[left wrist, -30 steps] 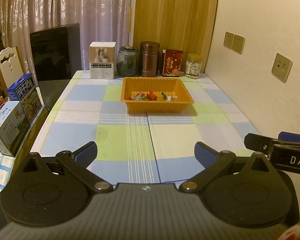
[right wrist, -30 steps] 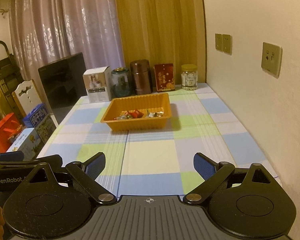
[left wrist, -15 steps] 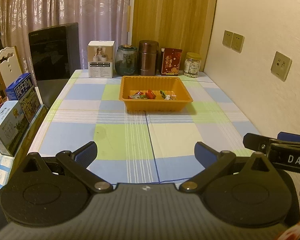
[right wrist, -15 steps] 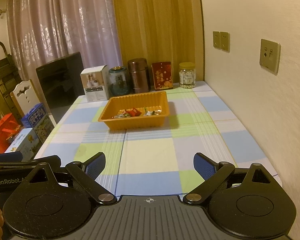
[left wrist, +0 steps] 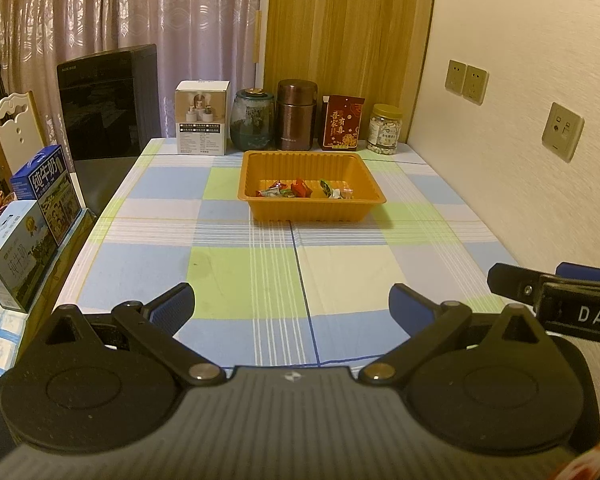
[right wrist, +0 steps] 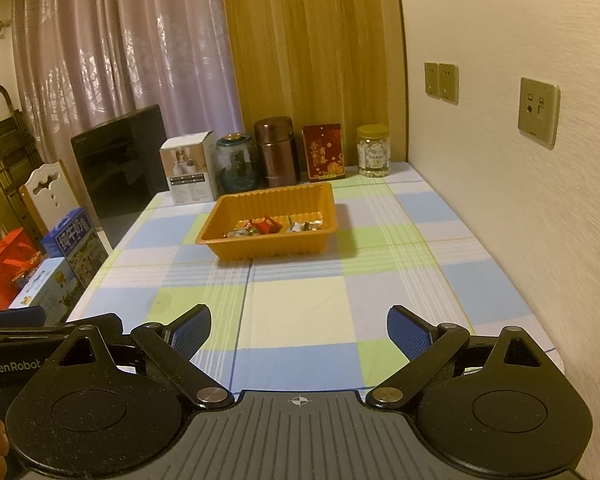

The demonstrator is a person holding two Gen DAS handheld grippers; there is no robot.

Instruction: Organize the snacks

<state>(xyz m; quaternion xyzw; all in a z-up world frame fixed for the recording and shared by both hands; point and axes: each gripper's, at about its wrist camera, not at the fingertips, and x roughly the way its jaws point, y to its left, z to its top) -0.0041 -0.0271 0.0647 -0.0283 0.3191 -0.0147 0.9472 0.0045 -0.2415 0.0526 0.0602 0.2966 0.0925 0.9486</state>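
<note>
Left gripper (left wrist: 292, 306): your jaws are spread wide with nothing between them, held over the near edge of the table.
Right gripper (right wrist: 299, 330): also released and empty, just beside the left one at the near edge; its tip shows at the right of the left wrist view.
Snacks (left wrist: 305, 190): a small row of wrapped sweets lying in the near part of the orange tray (left wrist: 260, 208), well apart from both your grippers, straight ahead toward the far half.
Table (left wrist: 228, 264): covered by a blue, green and cream checked cloth.
Far row, left to right: white box (left wrist: 202, 118), dark glass jar (left wrist: 253, 120), brown canister (left wrist: 296, 116), red packet (left wrist: 342, 122), clear jar with yellow lid (left wrist: 385, 130).
Room: milk cartons (left wrist: 24, 224) and a black appliance (left wrist: 108, 100) to your left; curtains (left wrist: 140, 20) behind; wall sockets (left wrist: 562, 132) on the right wall.
</note>
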